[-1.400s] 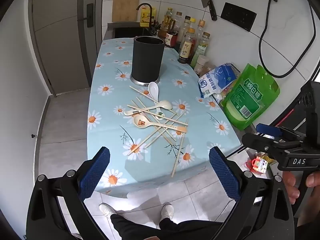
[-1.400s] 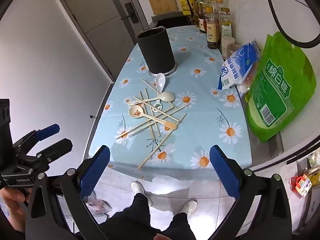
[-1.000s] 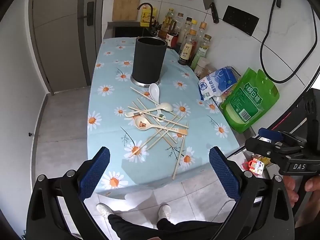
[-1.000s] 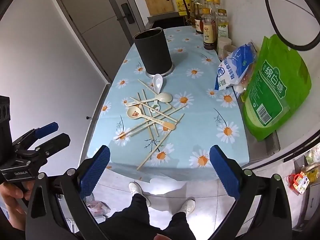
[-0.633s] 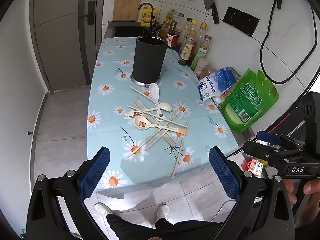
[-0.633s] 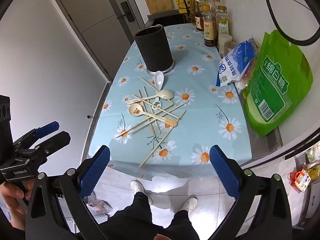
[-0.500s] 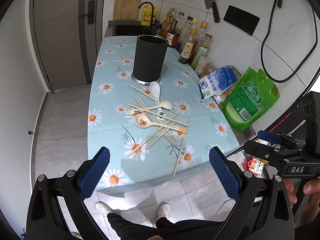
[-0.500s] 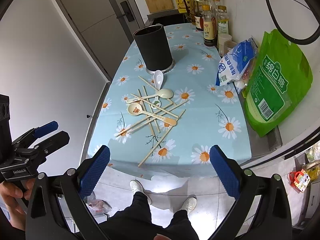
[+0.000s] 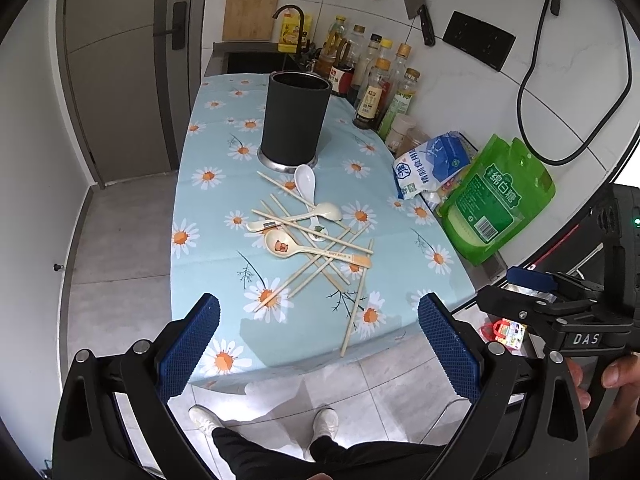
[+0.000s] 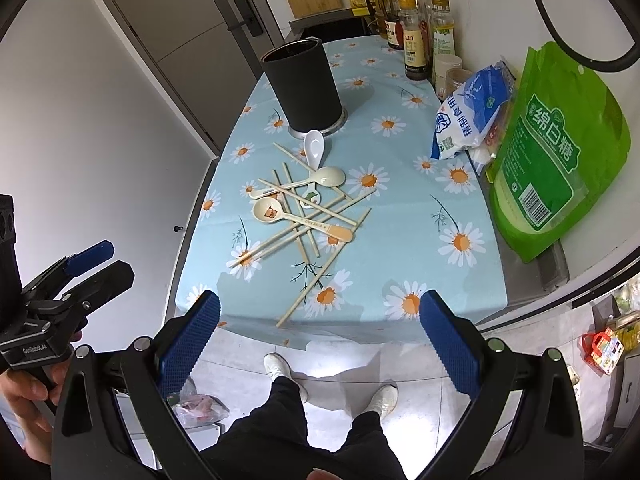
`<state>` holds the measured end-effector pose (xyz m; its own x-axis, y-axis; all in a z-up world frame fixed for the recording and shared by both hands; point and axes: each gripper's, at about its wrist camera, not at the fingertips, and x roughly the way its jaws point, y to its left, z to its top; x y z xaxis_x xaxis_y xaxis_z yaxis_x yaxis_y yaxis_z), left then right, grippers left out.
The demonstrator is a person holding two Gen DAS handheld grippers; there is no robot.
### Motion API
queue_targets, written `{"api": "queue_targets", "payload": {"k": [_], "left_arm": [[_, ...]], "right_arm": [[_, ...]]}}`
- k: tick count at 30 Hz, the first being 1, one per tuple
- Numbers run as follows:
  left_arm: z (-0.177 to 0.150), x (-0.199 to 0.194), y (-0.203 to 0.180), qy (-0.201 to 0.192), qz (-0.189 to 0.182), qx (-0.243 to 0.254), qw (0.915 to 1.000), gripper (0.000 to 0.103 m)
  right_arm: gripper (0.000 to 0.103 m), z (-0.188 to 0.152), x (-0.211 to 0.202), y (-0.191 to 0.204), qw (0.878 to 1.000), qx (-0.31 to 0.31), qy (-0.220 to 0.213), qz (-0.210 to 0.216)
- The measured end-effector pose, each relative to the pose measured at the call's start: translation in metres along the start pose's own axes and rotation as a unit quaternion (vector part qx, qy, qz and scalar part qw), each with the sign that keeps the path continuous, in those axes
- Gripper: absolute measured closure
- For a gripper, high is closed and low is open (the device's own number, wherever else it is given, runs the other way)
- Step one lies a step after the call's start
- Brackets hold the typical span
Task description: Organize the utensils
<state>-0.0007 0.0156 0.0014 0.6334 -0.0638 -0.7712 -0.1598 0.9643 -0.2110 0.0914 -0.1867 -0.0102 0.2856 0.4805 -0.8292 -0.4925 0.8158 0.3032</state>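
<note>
A pile of several wooden chopsticks and three pale spoons lies mid-table: a white spoon, a cream spoon and a cream spoon with a picture. A tall black utensil holder stands behind them. The right wrist view shows the same chopsticks and holder. My left gripper hangs open in front of the table's near edge, empty. My right gripper is also open and empty, short of the near edge.
The daisy-print tablecloth covers a narrow table. Bottles, a blue-white bag and a green sugar bag line the right side by the wall. A person's legs and white shoes stand at the near end. A door is left.
Both wrist views have drifted slightly closer to the table. Nothing on the table has moved; both grippers stayed open.
</note>
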Motion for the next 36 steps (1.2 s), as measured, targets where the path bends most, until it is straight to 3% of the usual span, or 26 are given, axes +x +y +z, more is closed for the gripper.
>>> {"api": "queue_targets", "payload": {"k": [36], "left_arm": [[0.003, 0.000, -0.006, 0.007, -0.006, 0.010, 0.9999, 0.007]], "right_arm": [[0.004, 0.012, -0.005, 0.006, 0.999, -0.022, -0.017, -0.023]]}}
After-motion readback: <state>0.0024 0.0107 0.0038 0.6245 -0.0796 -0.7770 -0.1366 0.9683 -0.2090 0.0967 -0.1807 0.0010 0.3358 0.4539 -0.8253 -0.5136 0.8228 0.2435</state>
